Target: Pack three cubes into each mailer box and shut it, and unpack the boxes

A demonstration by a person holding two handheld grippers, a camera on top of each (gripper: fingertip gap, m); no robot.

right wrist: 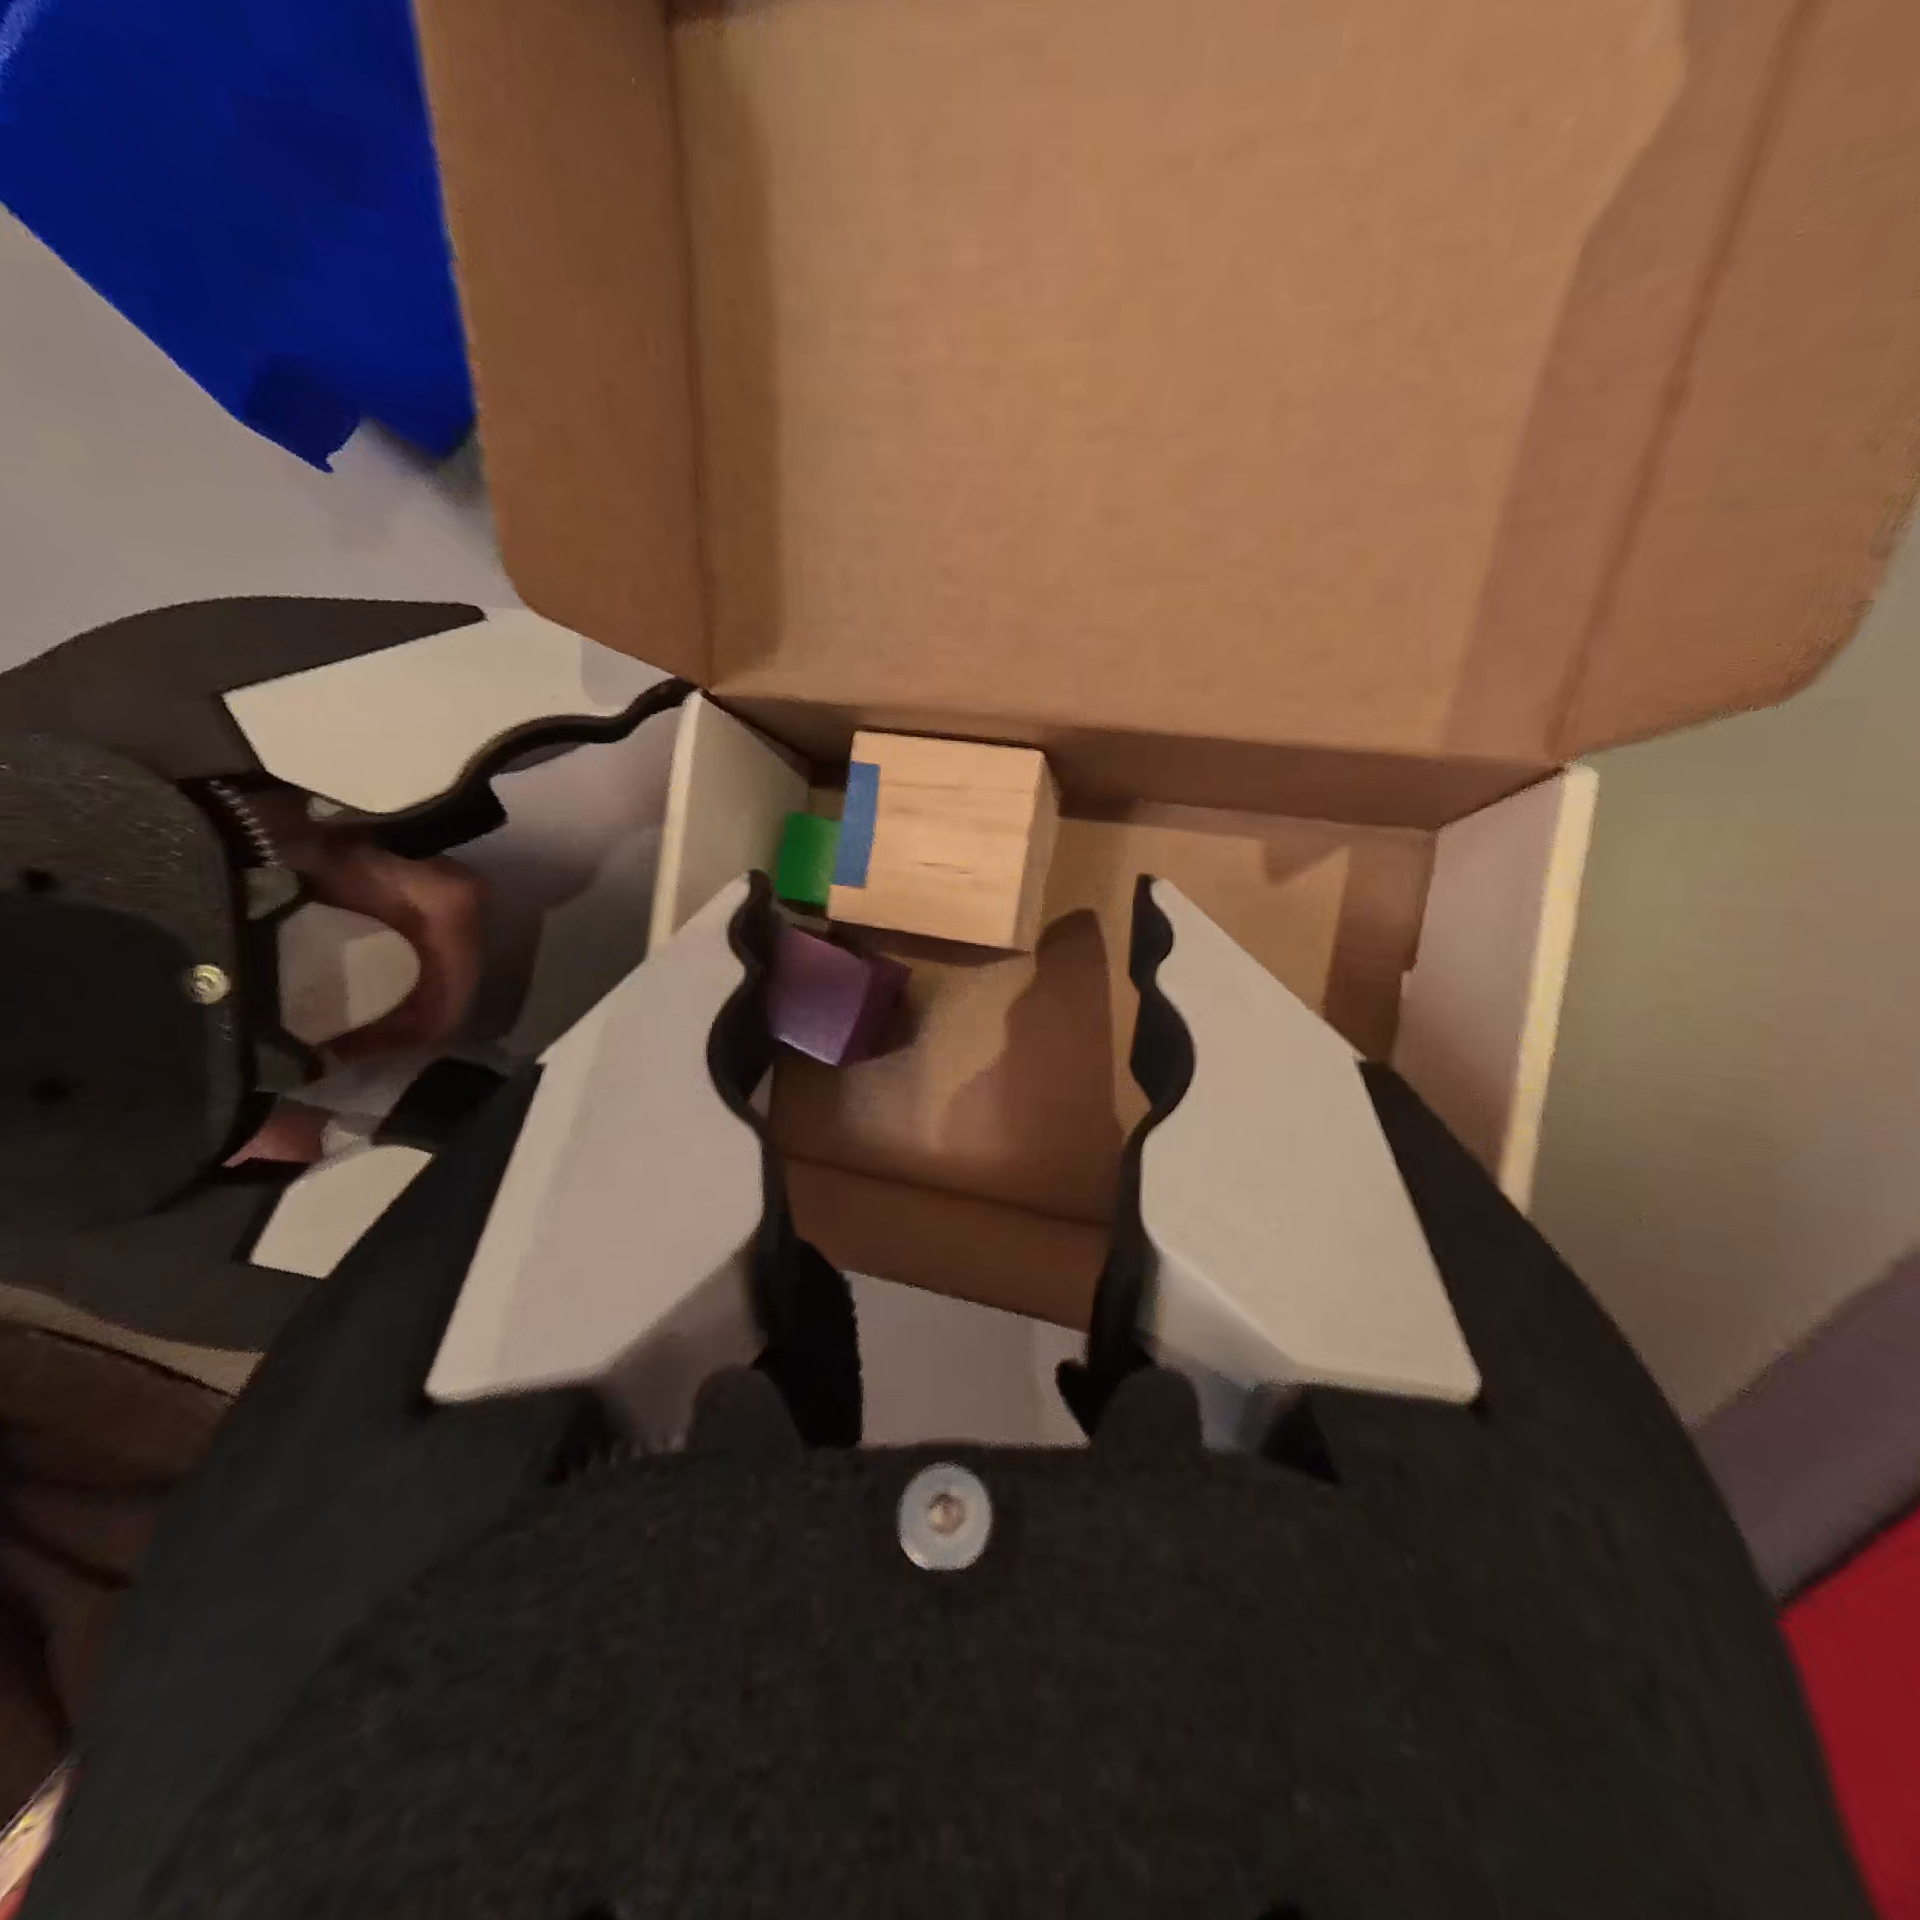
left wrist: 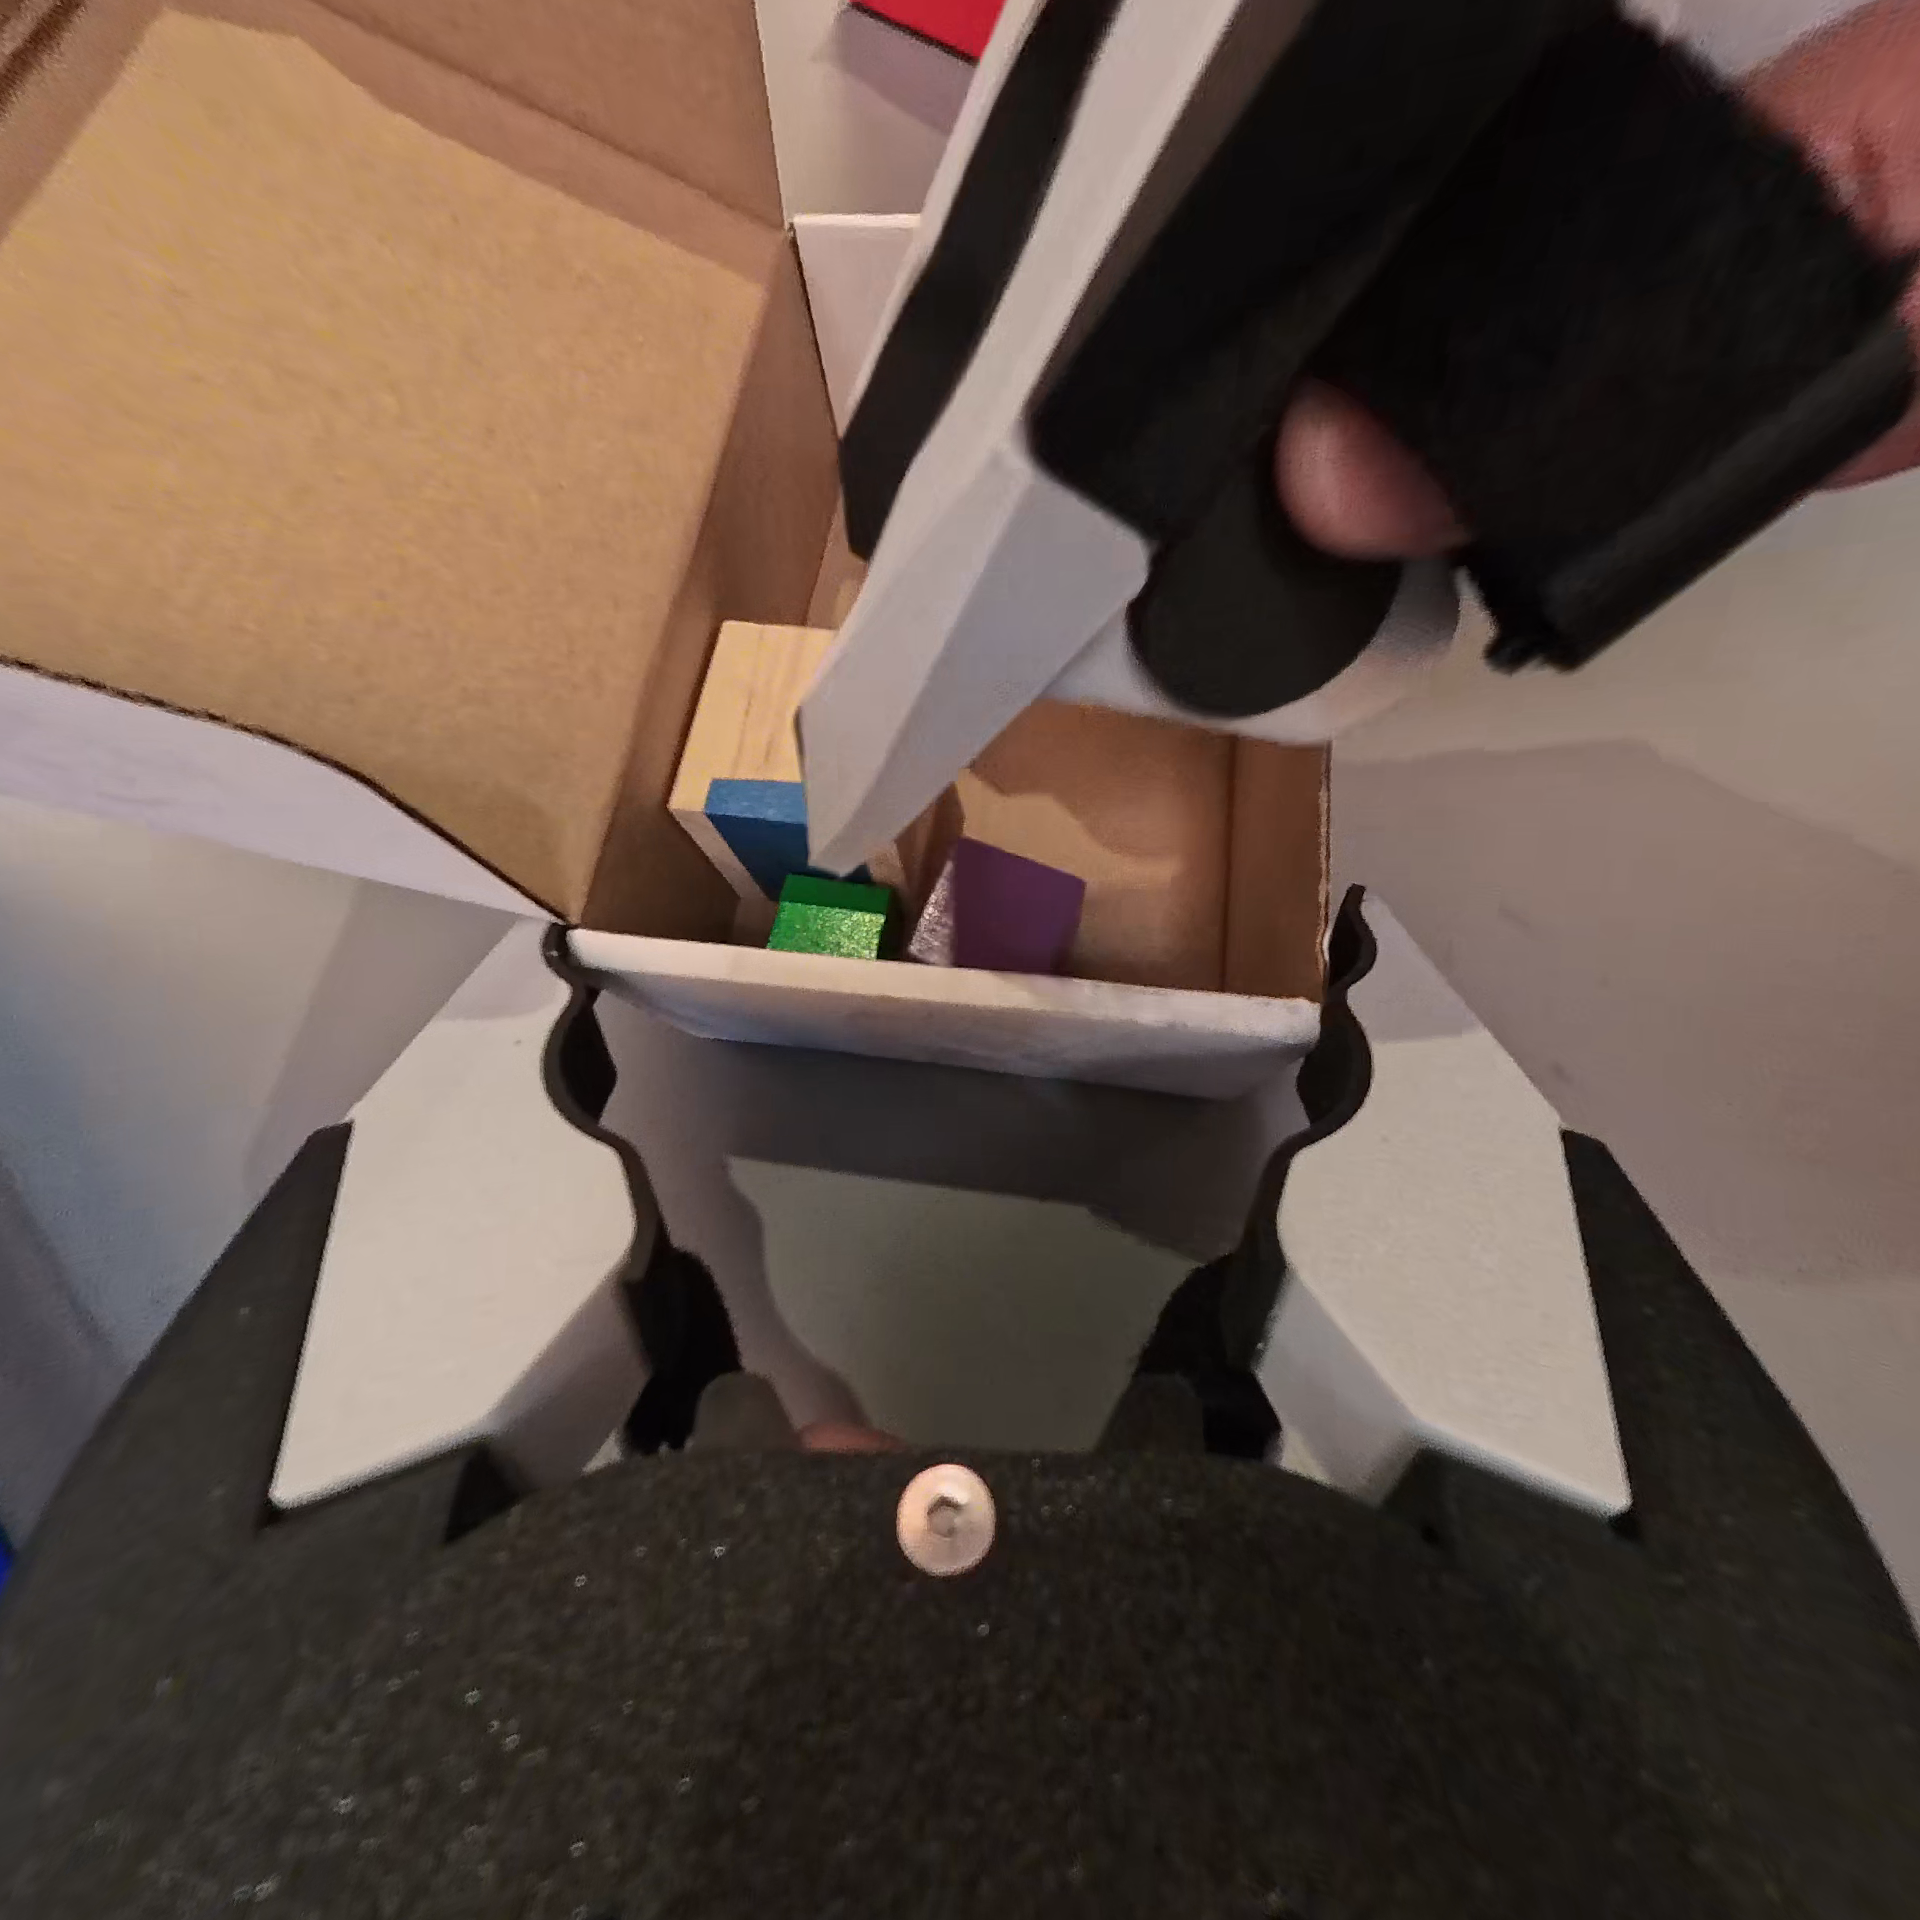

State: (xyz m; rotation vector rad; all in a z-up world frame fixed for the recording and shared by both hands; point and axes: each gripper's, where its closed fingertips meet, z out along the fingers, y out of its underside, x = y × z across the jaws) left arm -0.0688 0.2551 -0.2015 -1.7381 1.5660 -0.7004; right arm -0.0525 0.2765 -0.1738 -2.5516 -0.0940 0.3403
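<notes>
A white mailer box stands with its brown lid up. Inside lie a wooden cube with a blue face, a green cube and a purple cube. My left gripper spans one box wall, with a fingertip on each outer corner. My right gripper is open and empty inside the box, its left finger against the purple cube. In the left wrist view its finger comes down from the upper right and touches the blue face.
A second white box stands behind the open one. A red object lies beyond it. A blue object sits at the far left in the right wrist view. The pale tabletop surrounds the box. The gap from one gripper's tips to the other's is roughly 4 cm.
</notes>
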